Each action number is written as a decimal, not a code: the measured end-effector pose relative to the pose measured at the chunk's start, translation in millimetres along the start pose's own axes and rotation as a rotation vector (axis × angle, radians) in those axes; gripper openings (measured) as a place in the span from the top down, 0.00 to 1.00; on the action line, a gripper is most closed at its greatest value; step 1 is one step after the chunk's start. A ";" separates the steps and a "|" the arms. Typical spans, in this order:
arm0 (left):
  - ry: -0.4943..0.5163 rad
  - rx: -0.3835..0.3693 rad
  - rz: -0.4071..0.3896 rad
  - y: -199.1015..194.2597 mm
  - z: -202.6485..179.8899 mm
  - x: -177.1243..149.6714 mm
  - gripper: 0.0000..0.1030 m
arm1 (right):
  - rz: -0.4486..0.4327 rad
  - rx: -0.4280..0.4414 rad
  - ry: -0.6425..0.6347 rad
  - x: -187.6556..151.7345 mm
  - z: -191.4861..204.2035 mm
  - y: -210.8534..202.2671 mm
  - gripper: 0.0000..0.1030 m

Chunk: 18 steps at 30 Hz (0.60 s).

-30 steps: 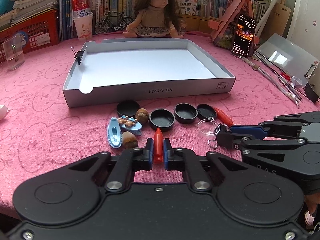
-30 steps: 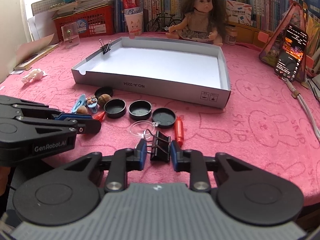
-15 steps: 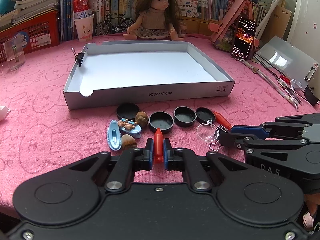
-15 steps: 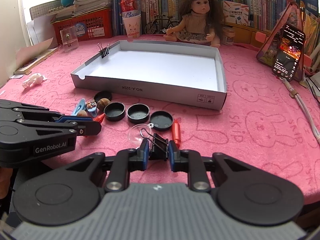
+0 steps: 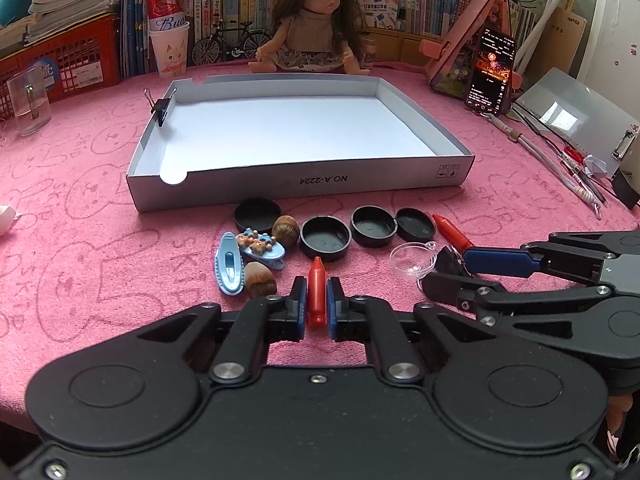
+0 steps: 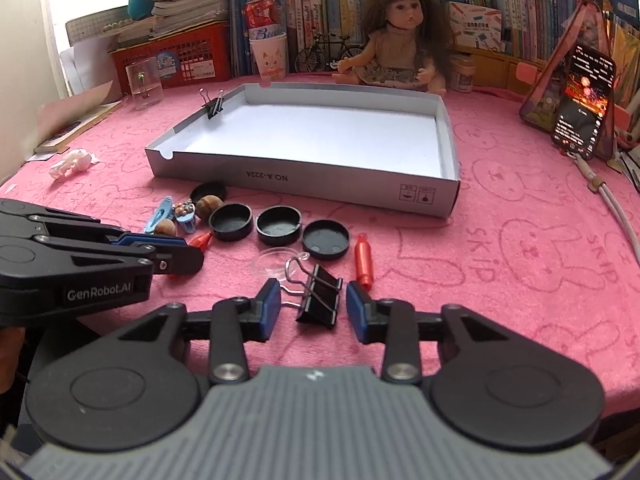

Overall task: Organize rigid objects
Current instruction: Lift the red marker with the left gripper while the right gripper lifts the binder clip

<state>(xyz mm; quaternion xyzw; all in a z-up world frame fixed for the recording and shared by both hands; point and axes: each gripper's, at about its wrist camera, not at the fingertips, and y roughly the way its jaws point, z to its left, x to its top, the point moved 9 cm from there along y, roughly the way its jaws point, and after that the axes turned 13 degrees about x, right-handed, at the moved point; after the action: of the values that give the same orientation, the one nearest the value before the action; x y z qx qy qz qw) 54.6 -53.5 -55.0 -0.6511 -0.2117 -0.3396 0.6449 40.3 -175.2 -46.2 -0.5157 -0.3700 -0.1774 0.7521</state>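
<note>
My left gripper (image 5: 316,306) is shut on a red crayon-shaped piece (image 5: 316,296) held low over the pink cloth. My right gripper (image 6: 313,303) has its jaws opening. A black binder clip (image 6: 320,300) lies on the cloth between them, and neither pad touches it. Ahead lies a shallow white box (image 5: 280,184) with nothing on its floor. In front of it lie several black lids (image 5: 325,238), two brown nuts (image 5: 286,230), blue hair clips (image 5: 229,264), a clear little cup (image 5: 412,260) and a second red piece (image 6: 363,262).
Another binder clip (image 5: 160,106) is clamped on the box's left rim. A doll (image 5: 316,28) sits behind the box. A lit phone (image 5: 490,76) leans at the right with a cable (image 5: 552,164) trailing forward. A glass (image 5: 28,104) and a red basket (image 5: 60,64) stand at the far left.
The right gripper's jaws have spread and let go of the black binder clip, which now lies on the cloth. The left gripper still holds the red piece in the same place.
</note>
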 end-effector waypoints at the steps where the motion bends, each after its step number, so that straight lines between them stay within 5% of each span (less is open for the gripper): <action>1: -0.001 0.000 0.000 0.2 0.0 -0.1 0.89 | -0.002 0.006 -0.011 -0.2 1.4 0.1 0.42; 9: -0.003 -0.001 0.001 1.7 0.6 0.3 0.89 | -0.017 -0.015 -0.056 -2.2 7.0 4.1 0.40; 12: -0.004 -0.001 0.002 1.7 0.6 0.3 0.89 | -0.019 -0.020 -0.087 -3.0 10.5 4.3 0.53; 18: -0.005 -0.002 0.001 1.9 0.6 0.3 0.89 | -0.020 -0.022 -0.082 -2.6 10.8 4.2 0.56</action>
<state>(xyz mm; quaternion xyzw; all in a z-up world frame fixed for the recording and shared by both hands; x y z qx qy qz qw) 56.2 -53.2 -56.1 -0.6527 -0.2126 -0.3379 0.6439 37.3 -164.0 -48.7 -0.5271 -0.4035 -0.1678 0.7288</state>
